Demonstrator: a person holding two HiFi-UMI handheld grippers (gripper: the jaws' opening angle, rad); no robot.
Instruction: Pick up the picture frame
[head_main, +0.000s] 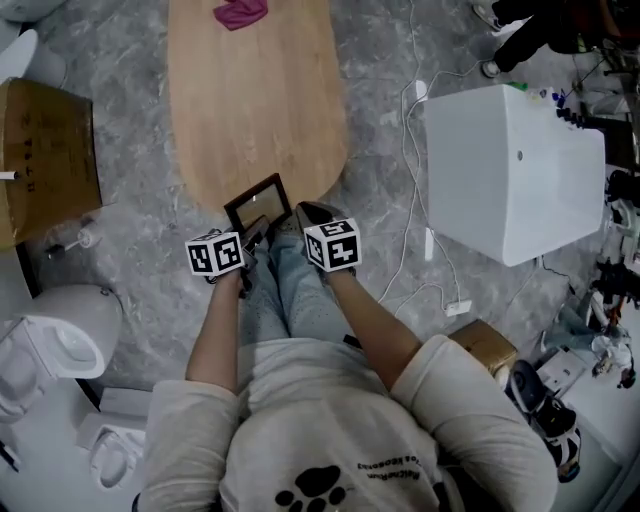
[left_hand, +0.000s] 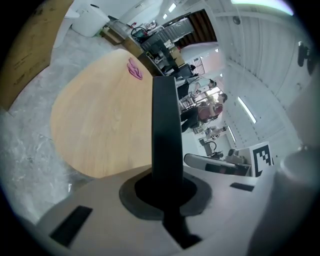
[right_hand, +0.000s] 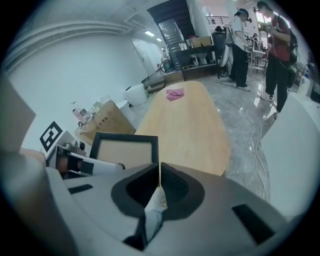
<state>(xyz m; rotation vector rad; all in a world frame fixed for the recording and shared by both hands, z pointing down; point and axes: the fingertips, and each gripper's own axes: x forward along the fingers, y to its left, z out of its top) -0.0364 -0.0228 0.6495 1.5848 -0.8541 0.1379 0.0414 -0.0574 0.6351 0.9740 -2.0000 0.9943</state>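
A black picture frame (head_main: 258, 203) with a pale insert hangs over the near end of the wooden table (head_main: 255, 100). My left gripper (head_main: 252, 235) is shut on its lower edge. In the left gripper view the frame (left_hand: 166, 130) rises edge-on out of the closed jaws (left_hand: 167, 192). My right gripper (head_main: 300, 218) is just right of the frame, apart from it. Its jaws (right_hand: 160, 187) are shut on a thin white sheet (right_hand: 155, 210) seen edge-on. From there the frame (right_hand: 125, 150) and the left gripper (right_hand: 85, 165) show at the left.
A pink cloth (head_main: 240, 13) lies at the table's far end. A white tub-like box (head_main: 515, 170) stands to the right, with cables (head_main: 410, 200) on the floor beside it. A cardboard box (head_main: 45, 155) and a toilet (head_main: 60, 335) are at the left. Two people (right_hand: 260, 40) stand far off.
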